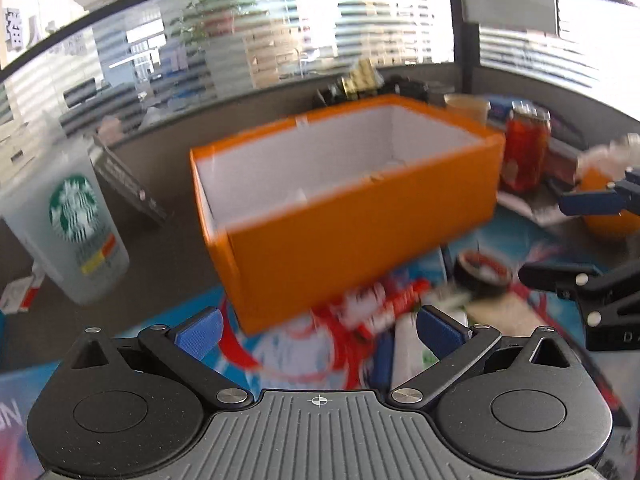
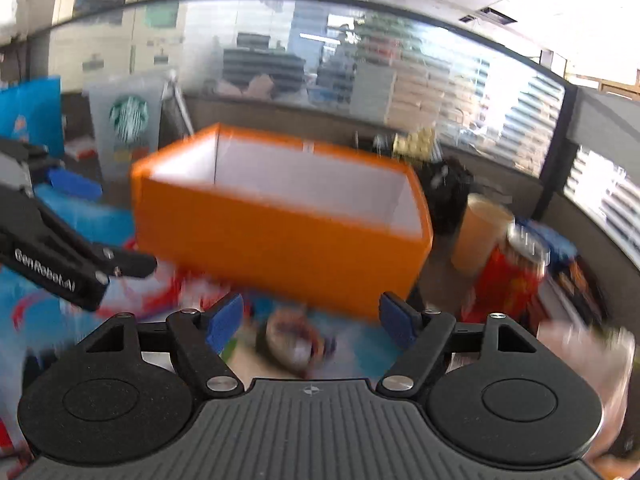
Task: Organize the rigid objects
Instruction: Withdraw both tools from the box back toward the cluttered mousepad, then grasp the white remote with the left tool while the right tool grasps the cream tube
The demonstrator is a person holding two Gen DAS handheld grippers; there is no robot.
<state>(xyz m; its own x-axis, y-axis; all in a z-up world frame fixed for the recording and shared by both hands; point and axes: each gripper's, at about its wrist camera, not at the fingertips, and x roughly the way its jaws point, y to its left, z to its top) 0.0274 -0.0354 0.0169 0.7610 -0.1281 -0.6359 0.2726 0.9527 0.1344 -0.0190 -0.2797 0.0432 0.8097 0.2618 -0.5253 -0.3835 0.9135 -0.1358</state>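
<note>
Both frames motion-blurred. Left gripper (image 1: 318, 330) spread wide, nothing between pads. Right gripper (image 2: 312, 322) spread, empty. Orange box (image 1: 348, 216) dead ahead on printed mat (image 1: 288, 356), open top, white inside. Starbucks cup (image 1: 74, 224) left of box; red jar (image 1: 524, 148) and tan cup (image 2: 478, 234) right. Small round tin (image 2: 288, 344) on mat near right pads.

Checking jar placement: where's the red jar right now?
In both wrist views the red jar stands right of the orange box, in front of a tan cup.

Black grippers, blue-padded fingers (image 1: 200, 330), silver screws, "GenRobot.AI" lettering.
</note>
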